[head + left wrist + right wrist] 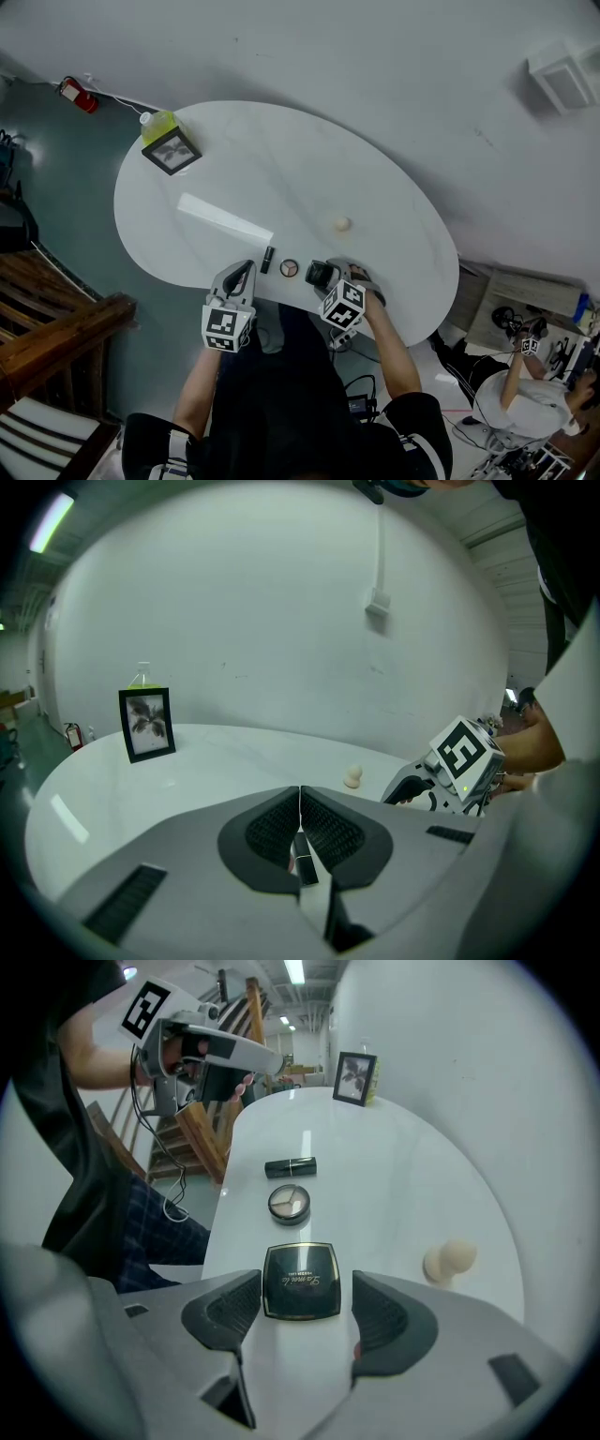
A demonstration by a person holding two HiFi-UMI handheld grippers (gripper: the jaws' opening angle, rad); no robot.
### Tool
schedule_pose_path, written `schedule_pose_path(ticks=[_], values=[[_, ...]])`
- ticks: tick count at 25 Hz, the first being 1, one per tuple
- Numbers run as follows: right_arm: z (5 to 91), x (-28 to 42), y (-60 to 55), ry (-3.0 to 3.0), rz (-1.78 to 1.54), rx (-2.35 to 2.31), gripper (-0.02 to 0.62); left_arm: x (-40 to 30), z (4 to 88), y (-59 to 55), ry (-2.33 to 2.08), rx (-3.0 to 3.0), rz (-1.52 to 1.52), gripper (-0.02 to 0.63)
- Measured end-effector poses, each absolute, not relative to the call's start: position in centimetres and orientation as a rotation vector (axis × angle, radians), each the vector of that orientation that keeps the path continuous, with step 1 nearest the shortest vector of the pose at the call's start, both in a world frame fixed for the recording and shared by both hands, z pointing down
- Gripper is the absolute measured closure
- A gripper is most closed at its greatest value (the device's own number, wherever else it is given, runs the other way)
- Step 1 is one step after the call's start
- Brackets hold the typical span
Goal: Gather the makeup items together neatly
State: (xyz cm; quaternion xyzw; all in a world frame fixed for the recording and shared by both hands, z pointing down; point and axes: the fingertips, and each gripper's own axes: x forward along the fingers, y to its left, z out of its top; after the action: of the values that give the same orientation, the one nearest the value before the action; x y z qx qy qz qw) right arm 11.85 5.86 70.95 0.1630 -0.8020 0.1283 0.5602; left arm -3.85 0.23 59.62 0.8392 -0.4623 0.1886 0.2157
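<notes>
Black square compact (301, 1282) lies between your right gripper's (306, 1290) wide jaws, near the surface (394, 1166) edge; close off-centre and it may skid off; your left gripper (300, 803) is closed, empty.

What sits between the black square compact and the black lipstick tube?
A small round eyeshadow pot lies between the compact and the lipstick tube, touching neither. The right gripper view shows the three in a row.
</notes>
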Motion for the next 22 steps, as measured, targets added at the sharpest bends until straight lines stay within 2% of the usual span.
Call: schedule_pose_path(ticks=[18, 20, 22], values=[[58.4, 13.3, 0.2, -2.115, 0.455, 1.096, 0.311, -2.4, 53.2, -1.0, -1.243, 2.517, 0.469, 0.586], [56.9, 13.7, -0.2, -2.12, 0.444, 1.212, 0.34, -2.1, 52.4, -0.9, -1.222, 2.54, 0.459, 0.586], [55.5, 14.3, -0.6, -2.118, 0.445, 1.324, 0.425, -1.8, 51.7, -0.9, -1.199, 2.556, 0.443, 0.586]])
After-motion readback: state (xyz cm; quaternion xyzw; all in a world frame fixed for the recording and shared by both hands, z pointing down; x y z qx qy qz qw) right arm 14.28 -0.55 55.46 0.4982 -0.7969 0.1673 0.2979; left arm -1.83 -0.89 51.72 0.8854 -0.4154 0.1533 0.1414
